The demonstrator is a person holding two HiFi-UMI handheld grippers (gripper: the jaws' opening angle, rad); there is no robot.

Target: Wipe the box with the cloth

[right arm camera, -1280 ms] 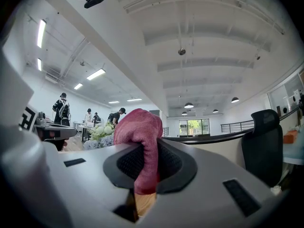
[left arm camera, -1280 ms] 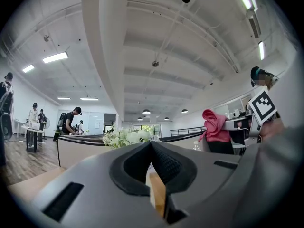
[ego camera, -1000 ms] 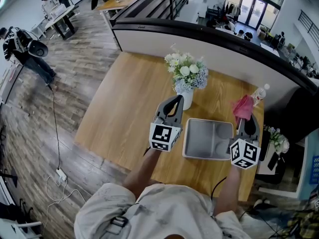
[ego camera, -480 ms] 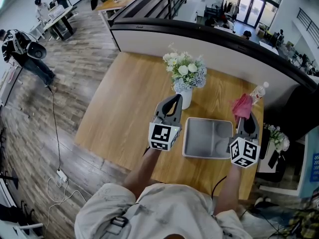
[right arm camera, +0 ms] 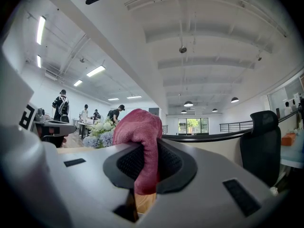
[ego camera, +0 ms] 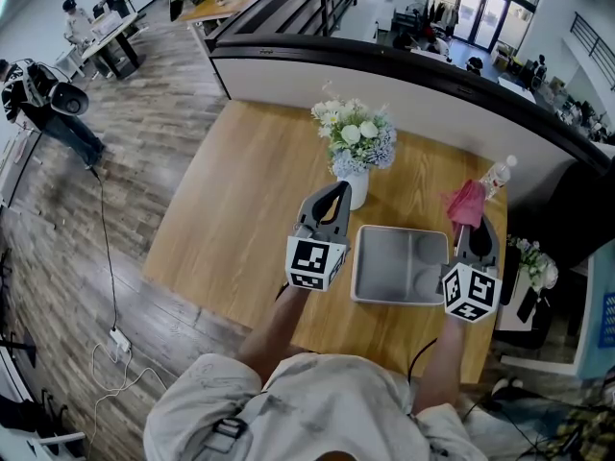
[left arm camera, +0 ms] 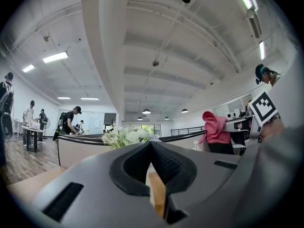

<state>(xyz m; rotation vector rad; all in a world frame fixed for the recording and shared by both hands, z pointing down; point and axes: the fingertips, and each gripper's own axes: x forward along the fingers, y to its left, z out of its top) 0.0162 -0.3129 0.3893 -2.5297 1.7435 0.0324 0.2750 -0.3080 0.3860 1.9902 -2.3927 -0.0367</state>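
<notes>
A grey open box [ego camera: 402, 265] lies on the wooden table [ego camera: 240, 209] between my two grippers. My left gripper [ego camera: 340, 190] is held upright at the box's left edge, shut with nothing between its jaws [left arm camera: 151, 144]. At the box's right edge my right gripper [ego camera: 470, 229] is shut on a pink cloth [ego camera: 467, 203], which bunches up above the jaws. In the right gripper view the cloth [right arm camera: 140, 137] hangs down between the black pads [right arm camera: 128, 163]. The left gripper view shows the same cloth [left arm camera: 214, 127] off to the right.
A white vase of flowers [ego camera: 356, 147] stands just behind the left gripper. A plastic bottle [ego camera: 496, 175] stands at the table's far right edge, beyond the cloth. A black-topped partition wall [ego camera: 384, 75] runs behind the table. People stand at desks far to the left [ego camera: 38, 84].
</notes>
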